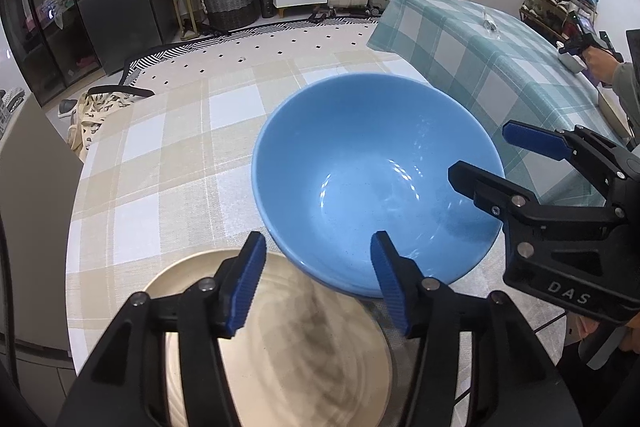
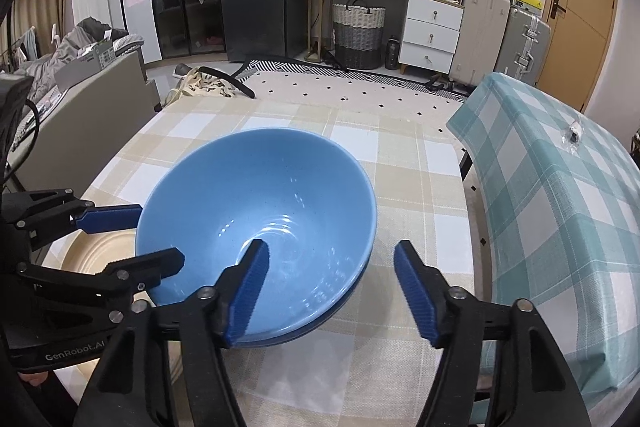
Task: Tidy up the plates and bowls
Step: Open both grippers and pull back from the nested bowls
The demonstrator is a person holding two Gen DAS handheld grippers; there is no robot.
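Both claws stand released astride the blue bowl's rim.

Left gripper (image 1: 318,281) straddles the blue bowl (image 1: 376,183) near rim at lower centre of its view, pads clear; right gripper (image 2: 332,291) does likewise in its own view, one finger inside, one outside. Seemingly two nested bowls sit on the checked tablecloth (image 1: 160,163), lapping a beige plate (image 1: 280,347) at lower left. Neither hand looks nearer.

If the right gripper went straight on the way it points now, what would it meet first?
Most likely the near rim of the glossy blue ceramic bowl. The right gripper is open, one finger over the bowl's inside, the other outside it. Depth is unclear; it might reach the checked tablecloth instead.
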